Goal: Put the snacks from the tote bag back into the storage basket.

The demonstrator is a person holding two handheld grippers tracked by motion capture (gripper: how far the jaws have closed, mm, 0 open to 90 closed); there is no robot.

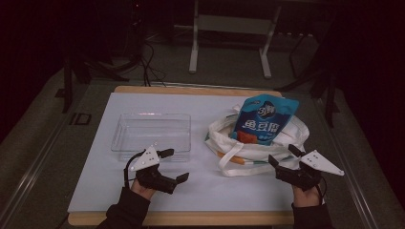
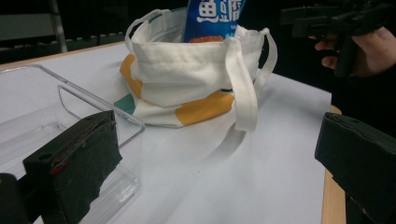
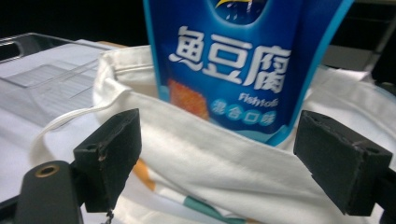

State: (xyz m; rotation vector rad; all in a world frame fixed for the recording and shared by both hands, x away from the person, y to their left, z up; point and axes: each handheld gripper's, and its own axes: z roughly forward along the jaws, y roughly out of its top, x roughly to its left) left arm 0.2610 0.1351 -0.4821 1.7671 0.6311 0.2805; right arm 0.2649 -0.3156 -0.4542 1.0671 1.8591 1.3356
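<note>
Pouch (image 1: 265, 119): stands in bag (image 1: 229, 138), 2 o'clock on table (image 1: 95, 191), top sticking out.
Tray (image 1: 152, 131): 10 o'clock, holds nothing.
Left gripper (image 1: 174, 165): jaws apart, unloaded, at 7 o'clock.
Right gripper (image 1: 282, 157): jaws apart, facing bag, not touching.
Progress: judged at start; pouch not yet gripped.

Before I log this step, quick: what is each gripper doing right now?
Left gripper: open, fingers wide apart, holding nothing, beside the clear tray.
Right gripper: open, holding nothing, aimed at the white bag with the blue pouch.
</note>
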